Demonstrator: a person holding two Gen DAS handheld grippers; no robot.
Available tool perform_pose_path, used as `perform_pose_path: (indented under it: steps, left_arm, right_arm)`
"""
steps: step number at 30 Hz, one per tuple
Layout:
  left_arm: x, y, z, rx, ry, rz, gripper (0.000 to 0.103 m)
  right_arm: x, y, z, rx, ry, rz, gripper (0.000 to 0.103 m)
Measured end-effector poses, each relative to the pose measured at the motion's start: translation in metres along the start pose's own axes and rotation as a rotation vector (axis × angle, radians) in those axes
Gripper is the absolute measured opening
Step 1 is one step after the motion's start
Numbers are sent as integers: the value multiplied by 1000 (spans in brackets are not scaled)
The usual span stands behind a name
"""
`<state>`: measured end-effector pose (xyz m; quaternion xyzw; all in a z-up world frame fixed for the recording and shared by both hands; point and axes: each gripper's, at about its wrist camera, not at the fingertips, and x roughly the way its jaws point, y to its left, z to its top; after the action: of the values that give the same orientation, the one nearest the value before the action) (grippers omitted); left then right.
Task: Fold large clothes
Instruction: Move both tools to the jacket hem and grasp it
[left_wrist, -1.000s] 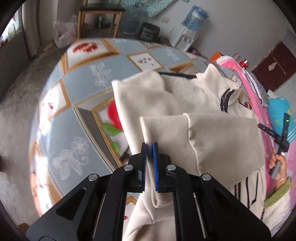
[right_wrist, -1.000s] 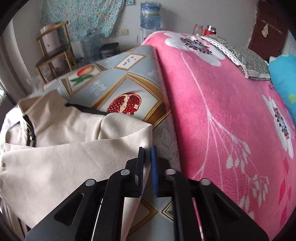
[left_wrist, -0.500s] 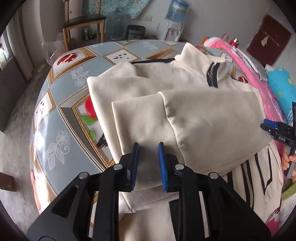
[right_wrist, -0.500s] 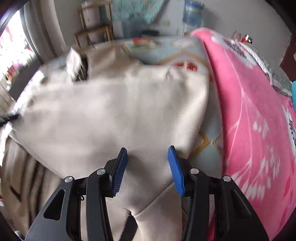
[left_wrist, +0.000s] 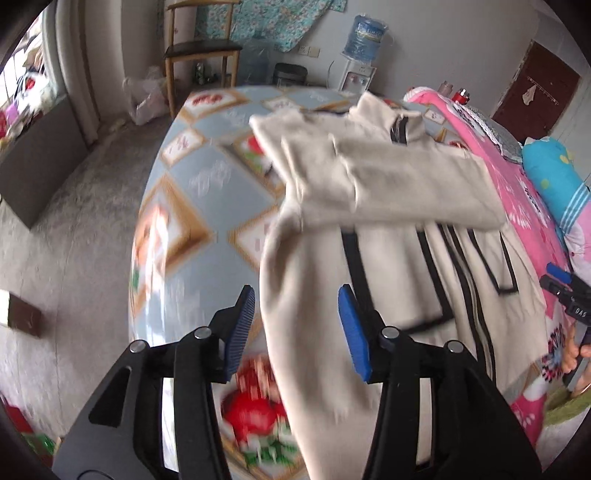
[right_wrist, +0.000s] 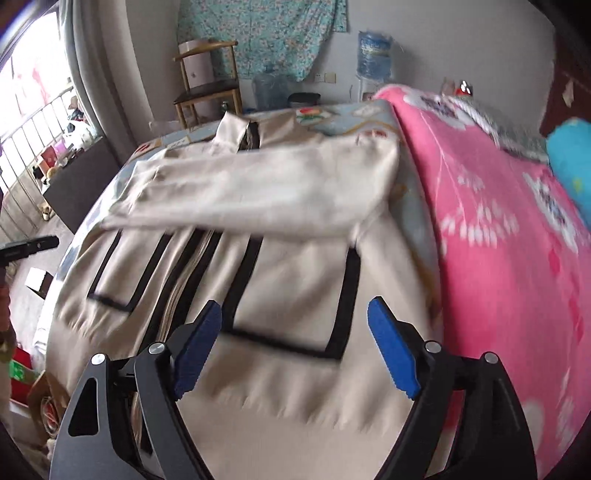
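Now, at the far left of the left wrist view, bare grey floor (left_wrist: 74, 229) runs beside the counter (left_wrist: 192, 206), which is covered in a patterned blue cloth with fruit pictures. On it lies the cream jacket (left_wrist: 388, 177) with black stripes, its sleeves folded across the chest and its collar pointing toward the far wall. The left hand-held gripper (left_wrist: 297, 325) hangs over the jacket's near left edge; its jaws have just been opening and stand apart, with cloth below the gap but not pinched. Farther right, the right hand-held gripper (right_wrist: 293, 347) hovers over the jacket's lower front, above a black-outlined pocket (right_wrist: 291, 299); its jaws have also just been opening and stand wide apart, gripping nothing. At the right edge a pink flowered blanket (right_wrist: 498, 229) lies just beside the jacket. Both views are blurred.
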<state>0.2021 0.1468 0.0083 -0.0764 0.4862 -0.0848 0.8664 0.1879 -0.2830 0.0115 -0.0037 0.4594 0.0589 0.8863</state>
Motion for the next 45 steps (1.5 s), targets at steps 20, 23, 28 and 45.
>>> perform_pose_path:
  steps: [20, 23, 28, 45]
  left_arm:
    - [-9, -15, -122, -51, -41, 75, 51]
    - [-10, -15, -123, -57, -51, 59, 37]
    - [-11, -15, -127, -54, -42, 19, 22]
    - [-13, -27, -118, 6, -107, 56, 5]
  right_arm:
    - [-35, -77, -103, 280, -42, -87, 86]
    - [-22, -83, -106, 298, -11, -67, 82]
    - [-20, -72, -116, 286, 4, -58, 68]
    - [-22, -72, -105, 347, -19, 61, 10]
